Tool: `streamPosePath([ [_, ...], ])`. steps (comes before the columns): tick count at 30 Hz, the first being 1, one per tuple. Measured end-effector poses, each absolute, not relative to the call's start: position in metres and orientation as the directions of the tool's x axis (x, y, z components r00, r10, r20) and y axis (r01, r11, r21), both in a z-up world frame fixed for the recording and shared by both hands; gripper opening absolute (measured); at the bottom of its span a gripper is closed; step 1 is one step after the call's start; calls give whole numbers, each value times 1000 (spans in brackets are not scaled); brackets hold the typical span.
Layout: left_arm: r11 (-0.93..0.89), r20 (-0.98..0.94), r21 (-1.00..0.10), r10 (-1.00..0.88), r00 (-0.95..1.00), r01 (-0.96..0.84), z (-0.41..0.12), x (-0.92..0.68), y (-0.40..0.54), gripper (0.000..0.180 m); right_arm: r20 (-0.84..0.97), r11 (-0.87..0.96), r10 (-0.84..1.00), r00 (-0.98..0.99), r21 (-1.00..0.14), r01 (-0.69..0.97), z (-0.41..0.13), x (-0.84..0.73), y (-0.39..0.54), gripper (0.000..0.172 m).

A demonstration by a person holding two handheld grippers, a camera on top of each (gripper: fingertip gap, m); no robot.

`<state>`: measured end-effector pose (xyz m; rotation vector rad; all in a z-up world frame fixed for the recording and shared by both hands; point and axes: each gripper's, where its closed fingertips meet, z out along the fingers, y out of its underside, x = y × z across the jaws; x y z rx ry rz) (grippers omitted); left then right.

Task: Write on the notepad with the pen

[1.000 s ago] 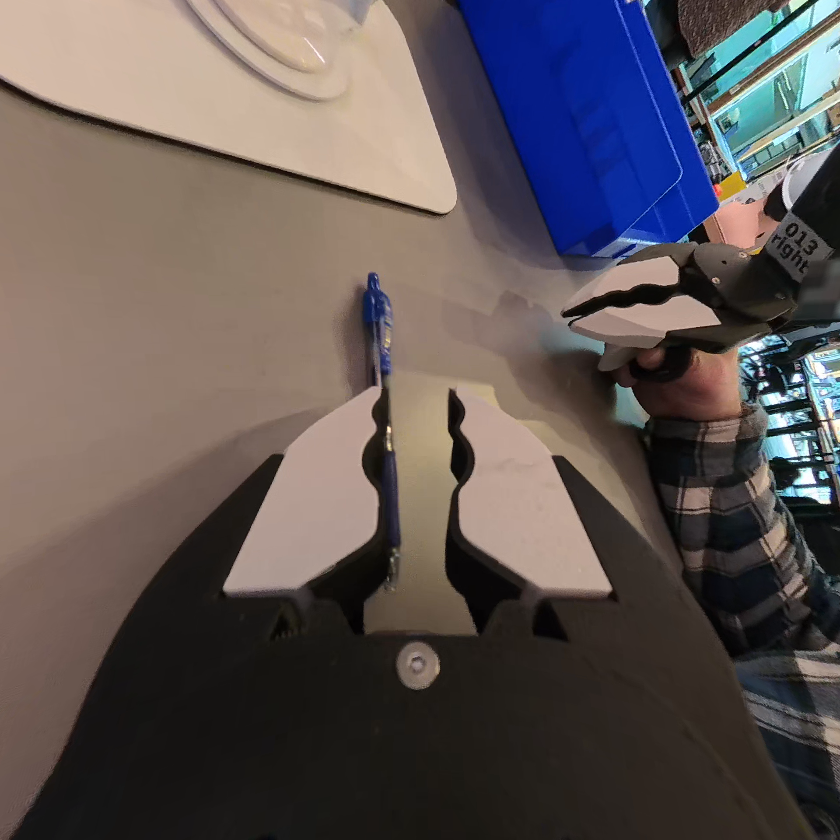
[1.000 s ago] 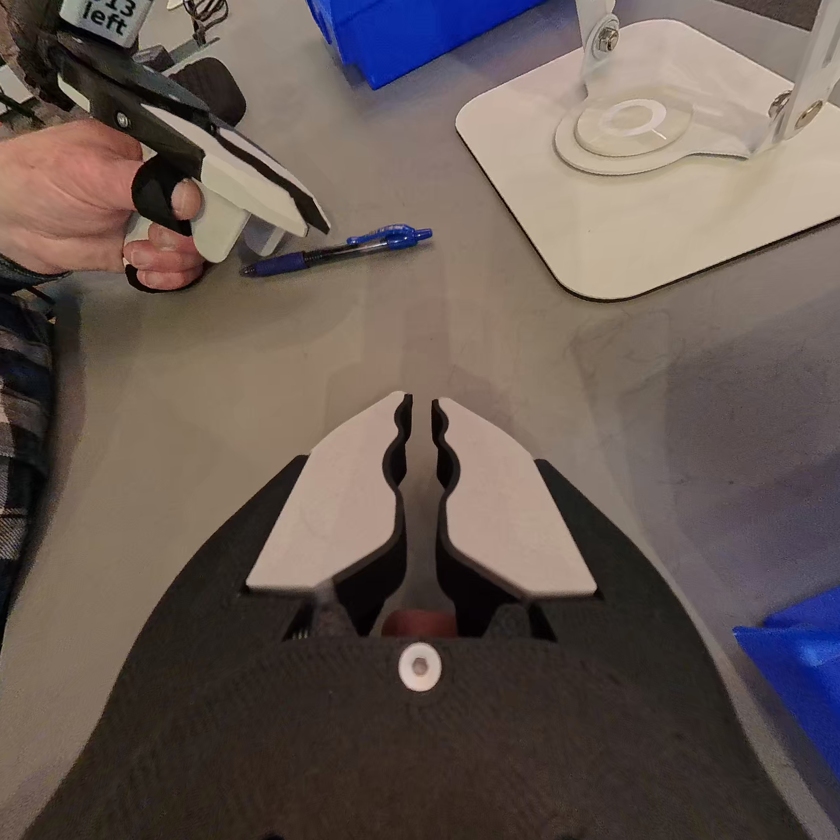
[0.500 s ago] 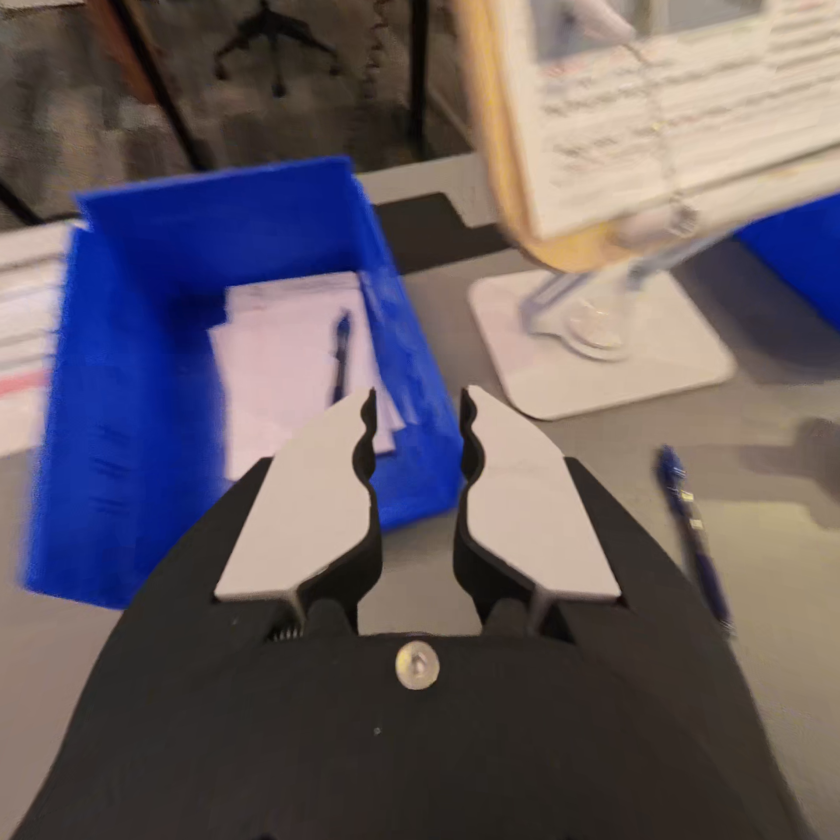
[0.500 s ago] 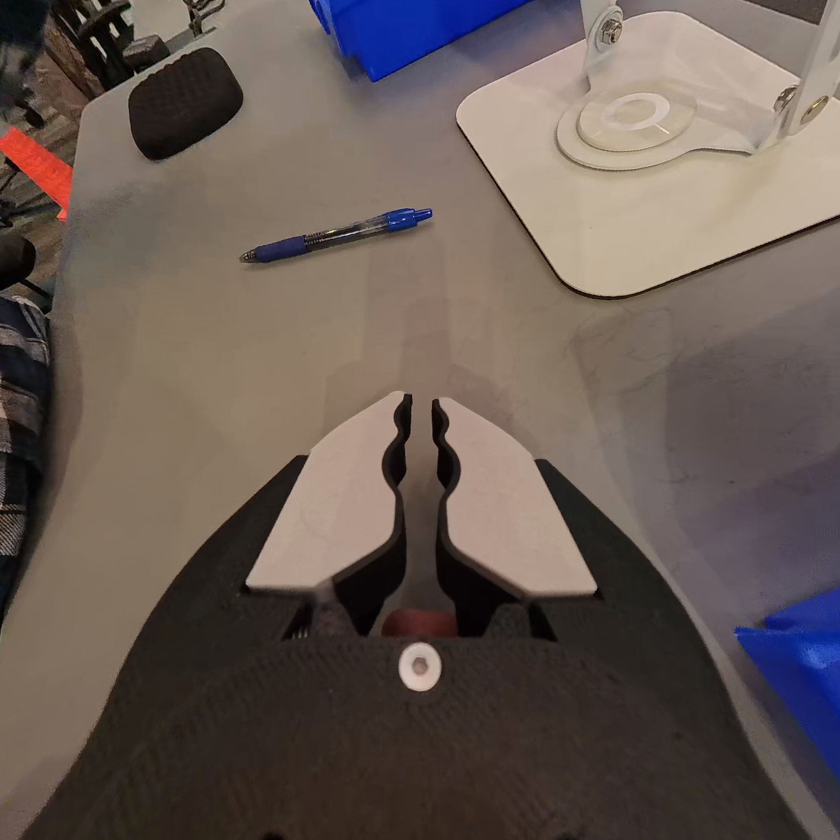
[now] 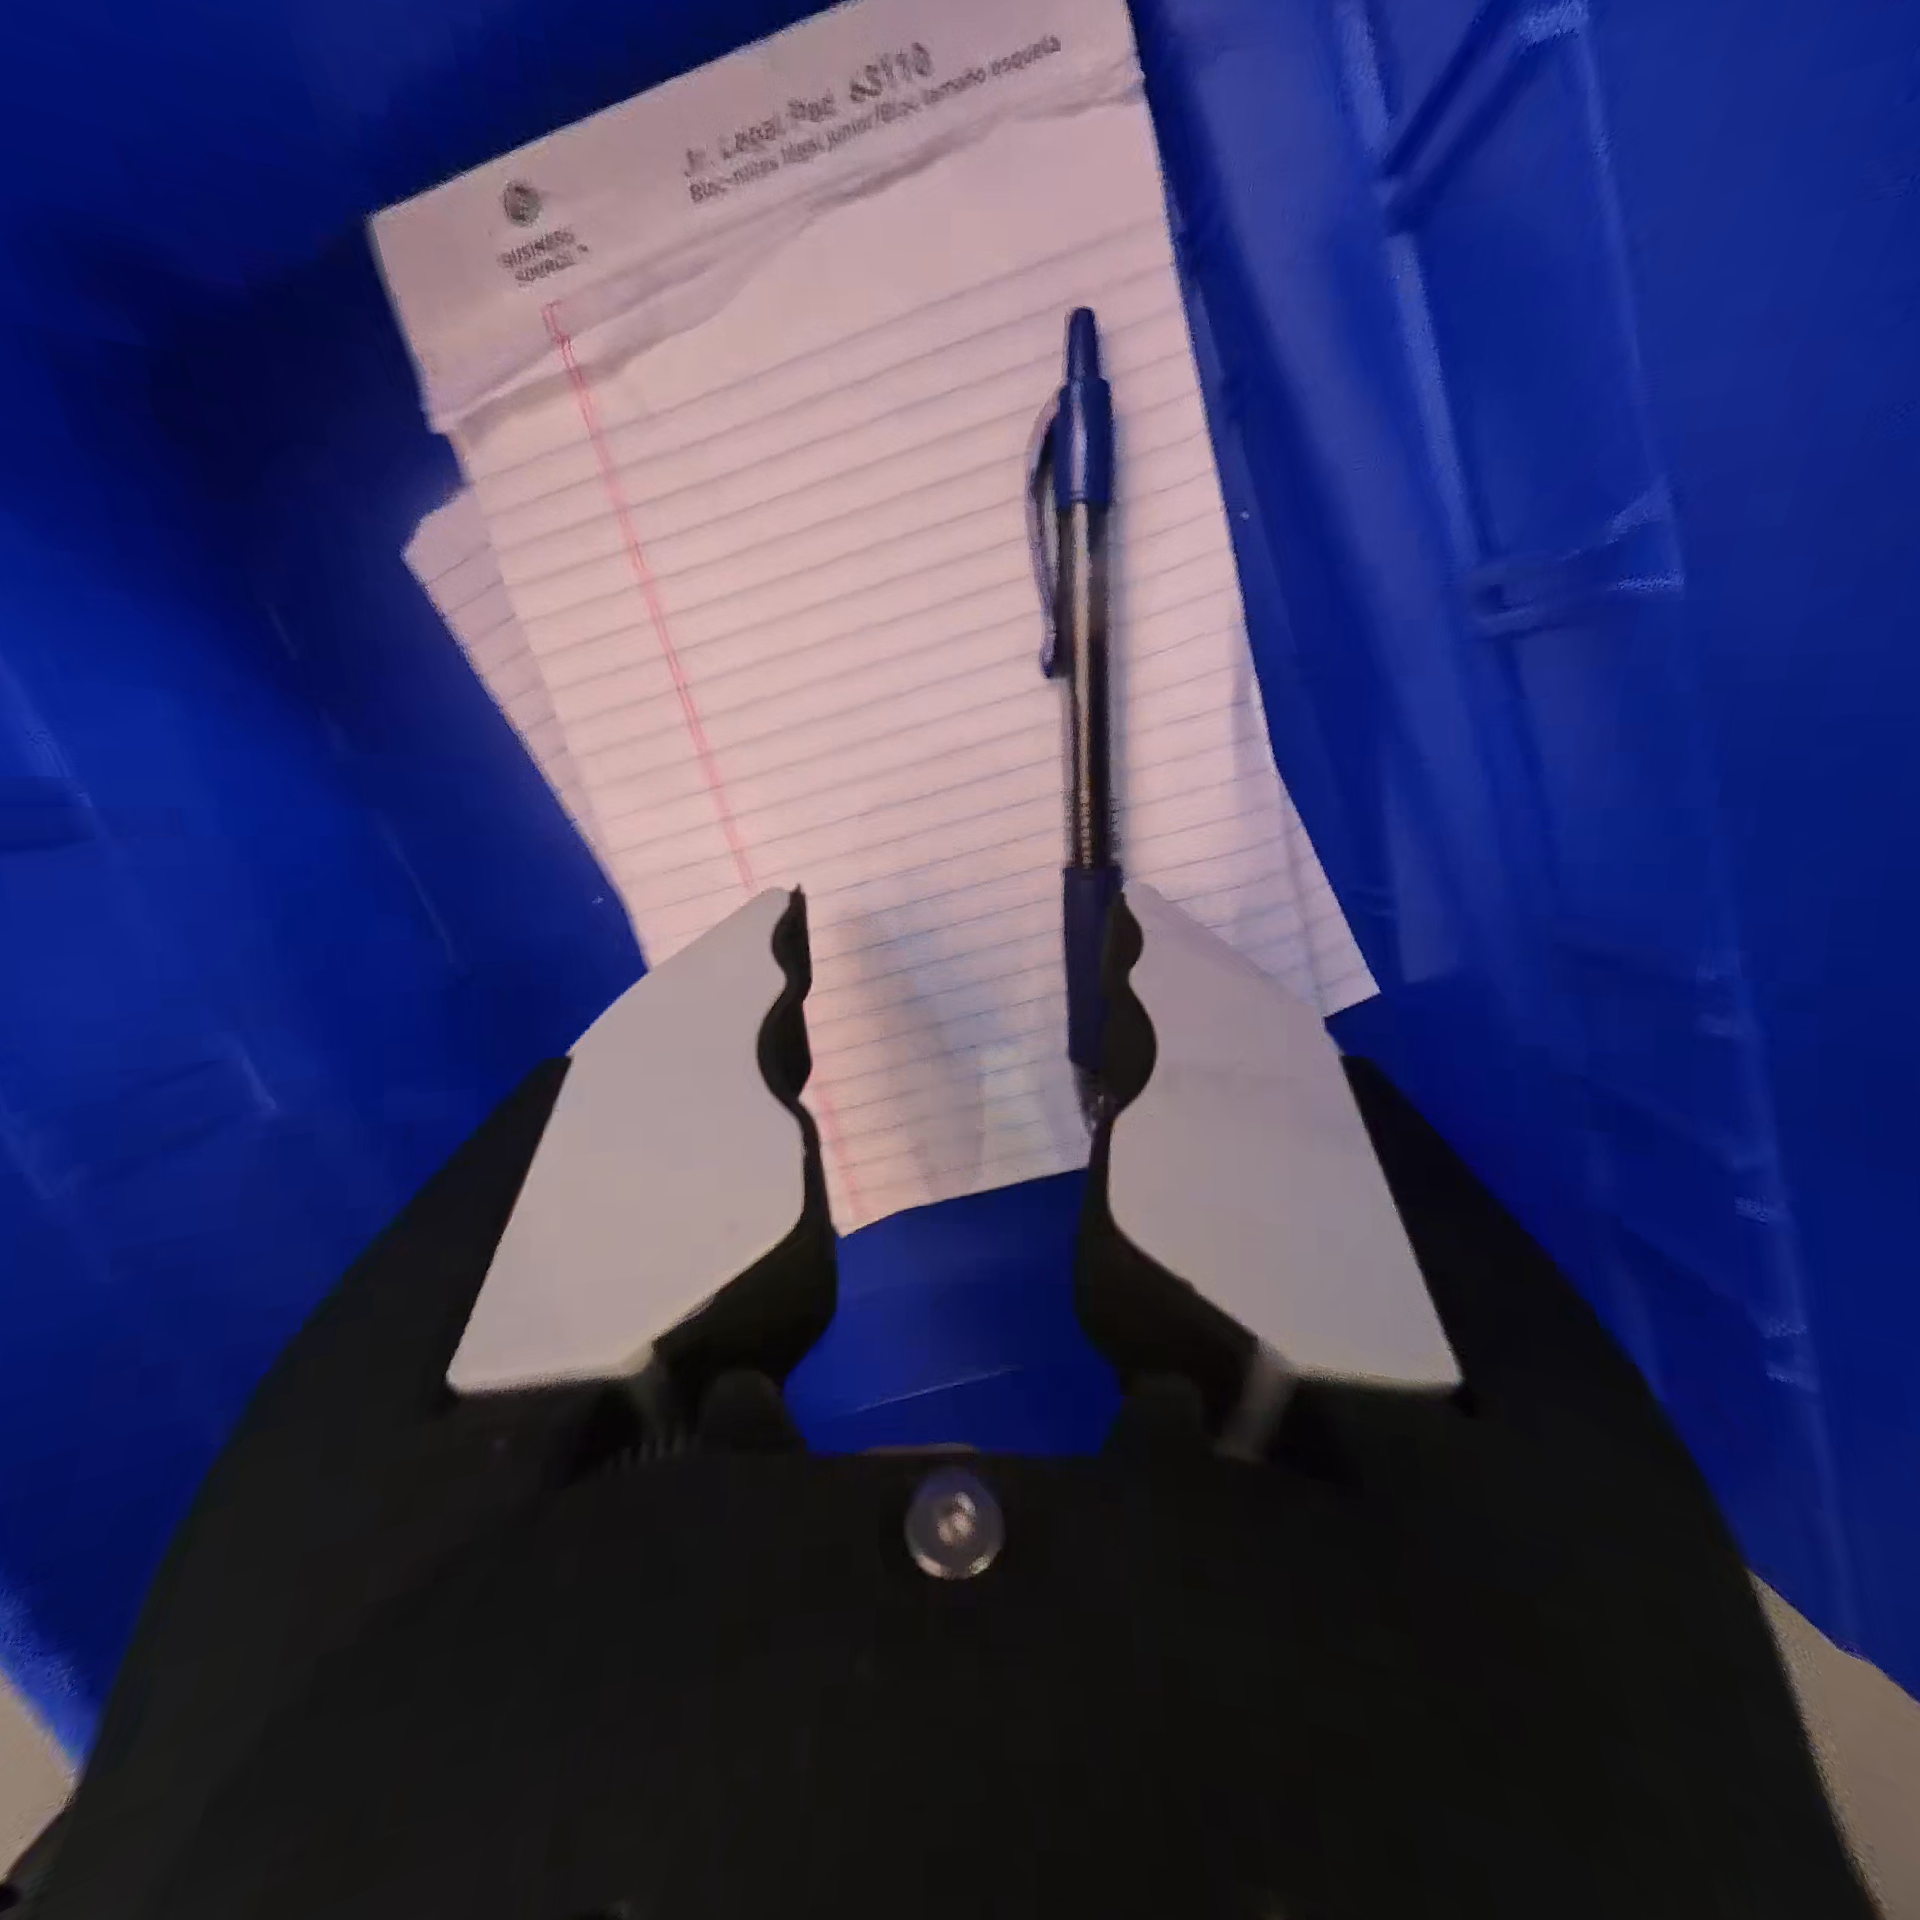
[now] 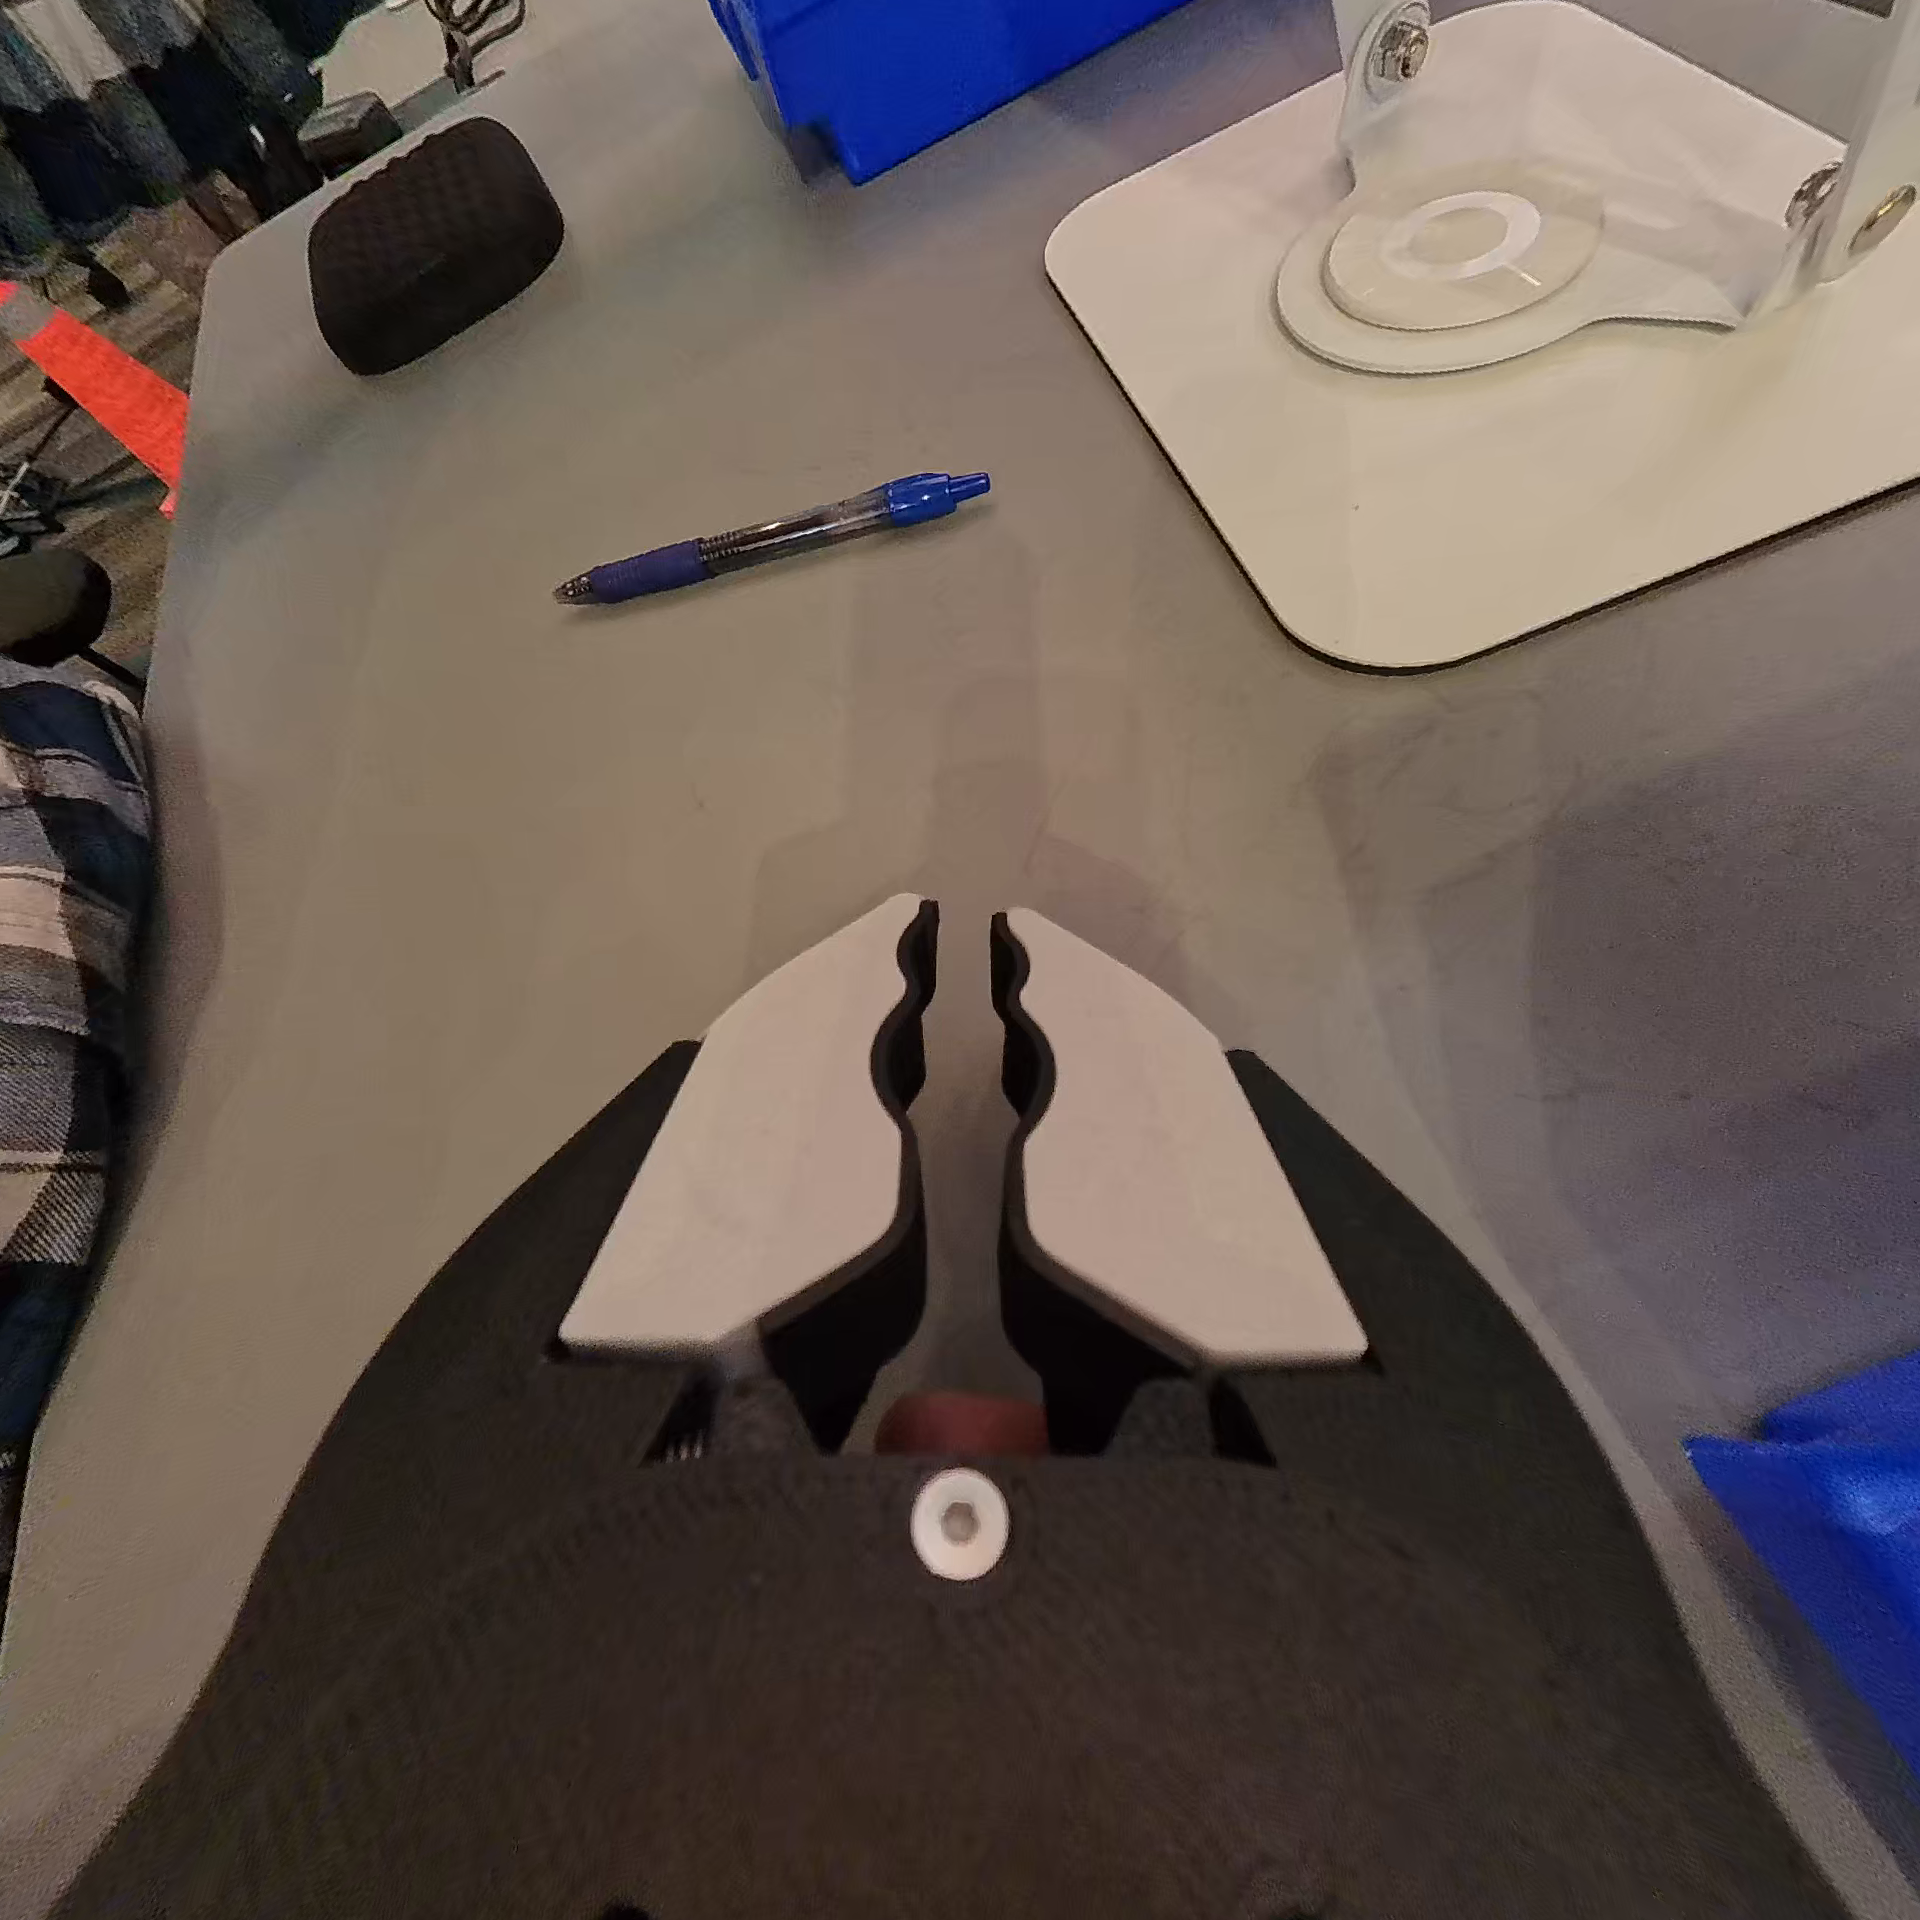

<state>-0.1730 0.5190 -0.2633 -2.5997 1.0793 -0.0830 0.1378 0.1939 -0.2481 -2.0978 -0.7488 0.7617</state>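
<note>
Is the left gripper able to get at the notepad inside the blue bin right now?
Probably yes: the left gripper hangs open directly over the notepad, though a blue pen lying on it crowds its right finger.

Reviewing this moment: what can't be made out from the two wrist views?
- Left wrist view: the pen tip on the notepad is hidden behind the left gripper; whether a jaw touches the pen is unclear.
- Same view: the notepad's near edge is covered by the gripper body.
- Right wrist view: the blue bin is cut off by the top edge; its contents are unseen.
</note>
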Motion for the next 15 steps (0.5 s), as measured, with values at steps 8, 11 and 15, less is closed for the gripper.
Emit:
streamPosePath([
  [8,-613,-16,-261,-770,638,-746,-279,-154,511,18,-275,-536,709,650,-808,243,-247,139,195,10],
  [11,-568,-97,-274,-787,610,-776,-278,-155,513,15,-273,-535,709,650,-809,245,-247,139,194,10],
  [15,-588,-85,-428,-731,678,-687,-249,-162,514,11,-271,-536,706,655,-809,242,-247,140,195,10],
])
